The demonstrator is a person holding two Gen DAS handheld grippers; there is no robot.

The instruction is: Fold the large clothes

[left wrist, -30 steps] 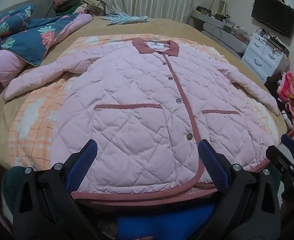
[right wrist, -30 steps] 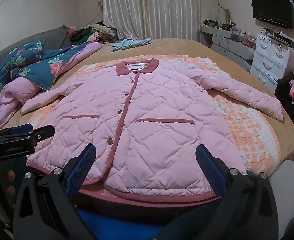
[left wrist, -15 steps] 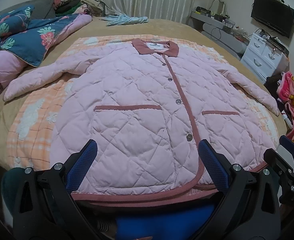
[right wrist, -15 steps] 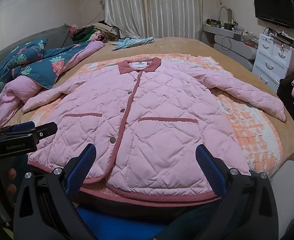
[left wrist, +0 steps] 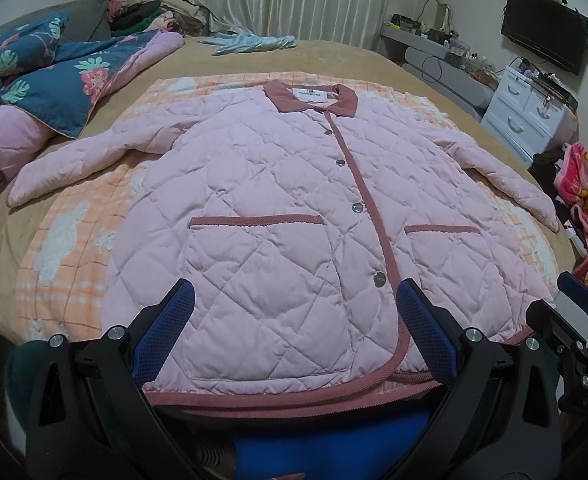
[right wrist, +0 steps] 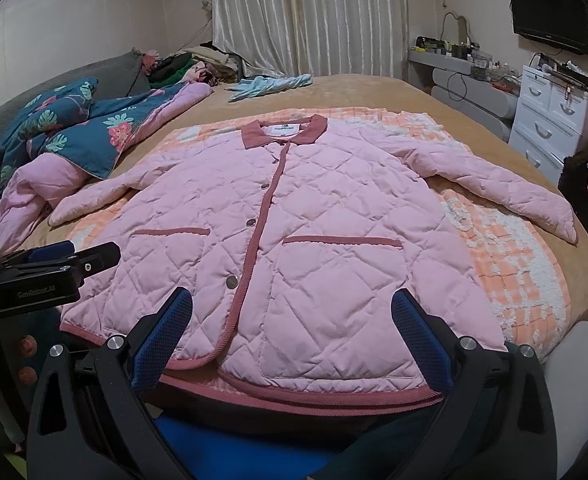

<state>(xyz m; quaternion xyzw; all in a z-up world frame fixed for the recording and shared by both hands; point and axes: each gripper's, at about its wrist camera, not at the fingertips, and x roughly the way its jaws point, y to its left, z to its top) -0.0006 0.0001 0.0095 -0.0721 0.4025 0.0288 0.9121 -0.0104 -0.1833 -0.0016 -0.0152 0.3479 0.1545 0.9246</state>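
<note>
Pink quilted jacket [left wrist: 277,216] lies flat beyond both tongs, seemingly untouched.

The jacket [left wrist: 277,216] is pale pink, diamond-quilted, with dusty-rose collar and trim. Beneath it lies an orange-and-white checked blanket [left wrist: 65,248] on a tan bed [right wrist: 374,92]. At the left edge, the quilt [right wrist: 105,136] is navy floral.

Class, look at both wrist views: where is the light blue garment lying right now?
The light blue garment lies crumpled at the bed's far end, before the curtains, beyond the pink quilted jacket collar and right of the floral quilt.
</note>
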